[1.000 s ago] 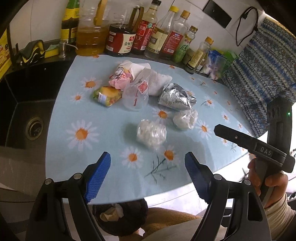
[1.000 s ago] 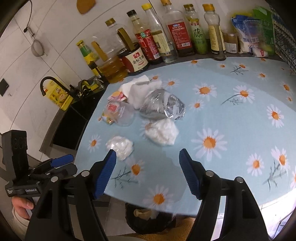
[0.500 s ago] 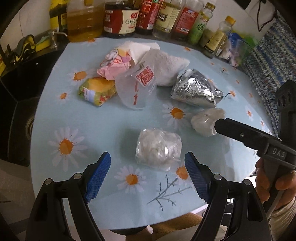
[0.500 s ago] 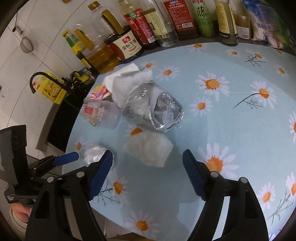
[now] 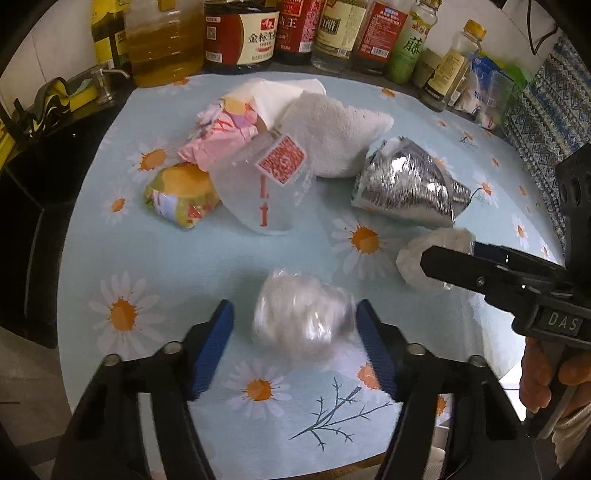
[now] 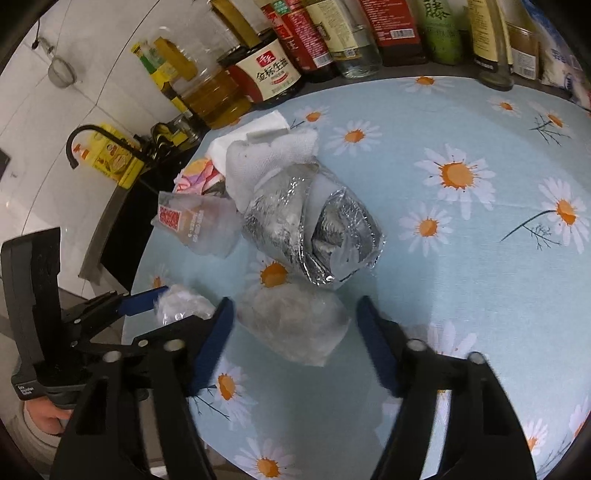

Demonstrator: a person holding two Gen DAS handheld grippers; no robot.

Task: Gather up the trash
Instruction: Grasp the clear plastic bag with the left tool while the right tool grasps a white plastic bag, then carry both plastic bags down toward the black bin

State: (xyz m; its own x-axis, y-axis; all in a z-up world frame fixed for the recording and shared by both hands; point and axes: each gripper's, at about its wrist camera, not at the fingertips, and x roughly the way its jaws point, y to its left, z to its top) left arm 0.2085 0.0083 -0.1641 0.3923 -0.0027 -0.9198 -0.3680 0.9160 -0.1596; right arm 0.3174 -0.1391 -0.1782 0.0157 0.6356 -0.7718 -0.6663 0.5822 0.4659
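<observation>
Trash lies on the daisy-print table (image 5: 221, 258). My left gripper (image 5: 295, 343) is open, its blue pads on either side of a clear bag of white wads (image 5: 301, 317). My right gripper (image 6: 295, 339) is open around a second white wad in plastic (image 6: 295, 325), also seen in the left wrist view (image 5: 424, 258). Further back lie a silver foil bag (image 5: 410, 188), a clear plastic cup (image 5: 266, 188), a yellow wrapper (image 5: 181, 195), a pink wrapper (image 5: 221, 136) and a white cloth (image 5: 332, 136).
Oil and sauce bottles (image 5: 240, 33) line the back of the table. A dark sink (image 5: 33, 206) with a black faucet (image 6: 85, 136) lies to the left. The table's front edge (image 5: 295, 469) is close below my left gripper.
Both grippers have moved forward and down over the table. Each now brackets a plastic-wrapped white wad, and their jaws have narrowed a little.
</observation>
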